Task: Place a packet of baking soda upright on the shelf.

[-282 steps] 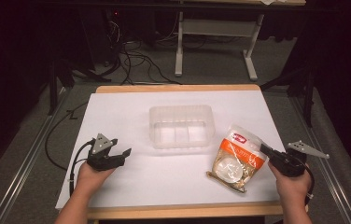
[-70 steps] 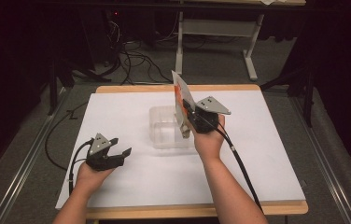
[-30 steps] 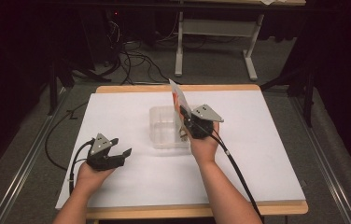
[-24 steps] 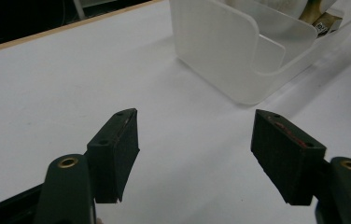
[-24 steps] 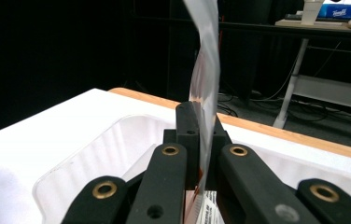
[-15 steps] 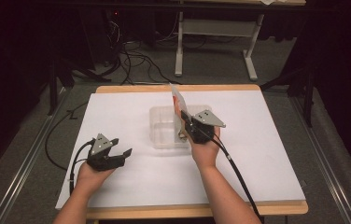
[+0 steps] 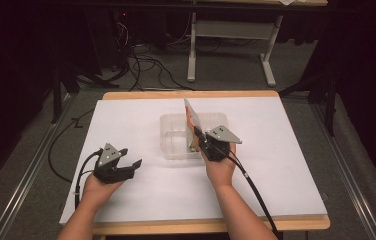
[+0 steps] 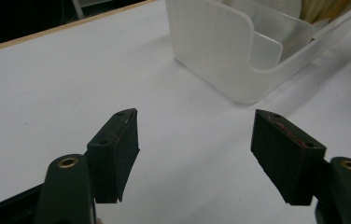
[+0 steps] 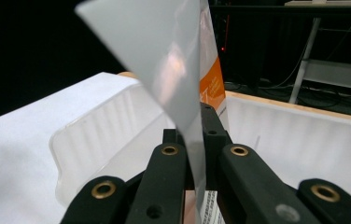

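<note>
An orange and white snack bag stands on edge in the right half of a clear plastic bin at the table's middle. My right gripper is shut on the bag's flat edge just above the bin's front rim. In the right gripper view the bag's silver back rises between the jaws, with the bin's ribbed wall around it. My left gripper rests open and empty on the white table, left of the bin. The left gripper view shows the bin ahead, and the bag's lower part inside it.
The white table sheet lies bare around the bin, with a wooden edge at front and back. The right gripper's cable trails back along the forearm. A white metal stand and loose cables lie on the floor beyond the table.
My right gripper has come down and slightly toward me with the bag, lowering it into the bin. The left gripper has stayed where it was.
</note>
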Demonstrator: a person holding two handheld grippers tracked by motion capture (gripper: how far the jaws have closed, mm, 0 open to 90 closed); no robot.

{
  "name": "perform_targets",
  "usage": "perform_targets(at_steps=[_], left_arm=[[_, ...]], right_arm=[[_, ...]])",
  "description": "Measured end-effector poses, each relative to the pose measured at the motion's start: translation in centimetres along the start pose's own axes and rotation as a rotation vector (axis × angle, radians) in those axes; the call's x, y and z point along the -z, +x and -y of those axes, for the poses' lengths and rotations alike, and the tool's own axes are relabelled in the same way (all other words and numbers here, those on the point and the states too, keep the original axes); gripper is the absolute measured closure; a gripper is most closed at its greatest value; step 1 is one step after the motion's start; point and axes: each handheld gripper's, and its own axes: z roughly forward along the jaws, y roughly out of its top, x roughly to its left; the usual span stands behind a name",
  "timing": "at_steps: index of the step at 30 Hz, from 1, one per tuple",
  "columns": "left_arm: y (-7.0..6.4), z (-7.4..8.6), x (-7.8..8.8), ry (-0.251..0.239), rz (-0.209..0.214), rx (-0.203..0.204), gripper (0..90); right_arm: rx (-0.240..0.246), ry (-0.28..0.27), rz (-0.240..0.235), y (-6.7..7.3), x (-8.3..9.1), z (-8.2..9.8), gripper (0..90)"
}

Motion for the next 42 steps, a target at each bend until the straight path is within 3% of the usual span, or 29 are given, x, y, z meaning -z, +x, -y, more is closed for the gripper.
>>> perform_targets(at_steps=[10,14,15,16,17,18,23,25,34,42], left_arm=[[0.0,0.0,0.0,0.005,0.000,-0.003,32.5],[0.0,0.0,0.0,0.001,-0.002,-0.002,32.6],[0.0,0.0,0.0,0.002,0.000,-0.002,32.5],[0.0,0.0,0.0,0.002,0.000,-0.002,32.6],[0.0,0.0,0.0,0.005,0.000,-0.005,32.5],[0.0,0.0,0.0,0.005,0.000,-0.005,32.6],[0.0,0.0,0.0,0.004,0.001,-0.004,32.5],[0.0,0.0,0.0,0.003,0.000,-0.004,32.5],[0.0,0.0,-0.1,0.005,0.001,-0.005,32.6],[0.0,-0.1,-0.2,0.010,0.001,-0.011,32.5]], right_arm=[[0.002,0.006,0.001,0.1,0.3,0.5,89.5],[0.002,0.018,0.004,0.1,0.4,0.3,84.1],[0.006,0.022,-0.009,0.0,0.3,0.1,73.7],[0.006,0.022,-0.009,0.0,0.3,0.1,73.7],[0.013,0.033,-0.009,0.1,0.2,-0.1,63.9],[0.013,0.033,-0.009,0.1,0.2,-0.1,63.9],[0.018,0.052,-0.006,0.2,0.0,-0.9,45.5],[0.016,0.061,0.006,0.2,-0.2,-1.4,34.2],[0.008,0.086,0.008,0.1,-0.2,-1.6,19.3],[0.007,0.103,0.004,-0.1,0.9,-1.6,18.3]])
